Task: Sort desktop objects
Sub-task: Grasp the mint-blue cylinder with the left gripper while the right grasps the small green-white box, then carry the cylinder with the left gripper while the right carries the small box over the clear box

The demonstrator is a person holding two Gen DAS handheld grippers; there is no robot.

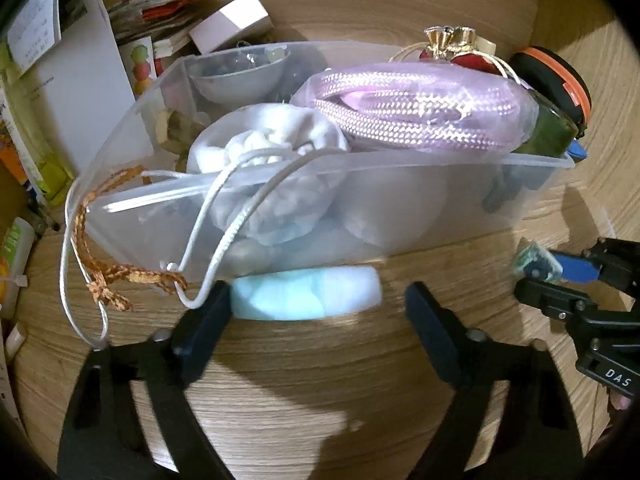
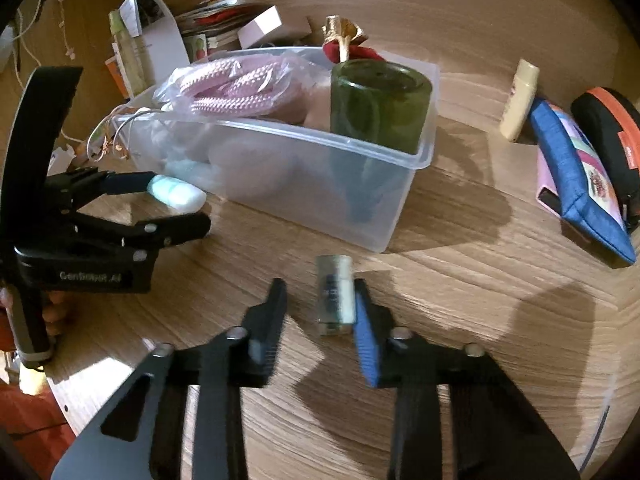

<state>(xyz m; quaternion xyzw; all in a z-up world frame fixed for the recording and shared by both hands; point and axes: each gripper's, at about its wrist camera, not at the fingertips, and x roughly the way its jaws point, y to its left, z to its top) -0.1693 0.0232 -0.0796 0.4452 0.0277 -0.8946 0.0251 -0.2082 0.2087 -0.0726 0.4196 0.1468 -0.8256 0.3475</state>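
Observation:
A clear plastic box [image 1: 400,184] [image 2: 416,152] stands on the wooden desk, filled with a bagged pink rope [image 1: 408,112], a white drawstring pouch [image 1: 272,140] and a green glass jar [image 2: 380,100]. A pale blue packet [image 1: 306,294] [image 2: 176,194] lies against its near wall. My left gripper [image 1: 318,308] [image 2: 172,206] straddles the packet; one finger touches its end and the other stands clear. A small green-and-white bottle [image 2: 335,294] [image 1: 534,264] lies on the desk inside my right gripper [image 2: 320,304]. The blue pad [image 2: 364,328] touches it, and a gap remains at the other finger.
A blue pouch [image 2: 580,184], a black-and-orange case [image 2: 612,140] and a cream tube [image 2: 518,100] lie to the right of the box. Papers, a white sheet [image 1: 92,80] and a pink carton [image 1: 232,20] crowd the far left. Cords [image 1: 96,280] hang over the box's left corner.

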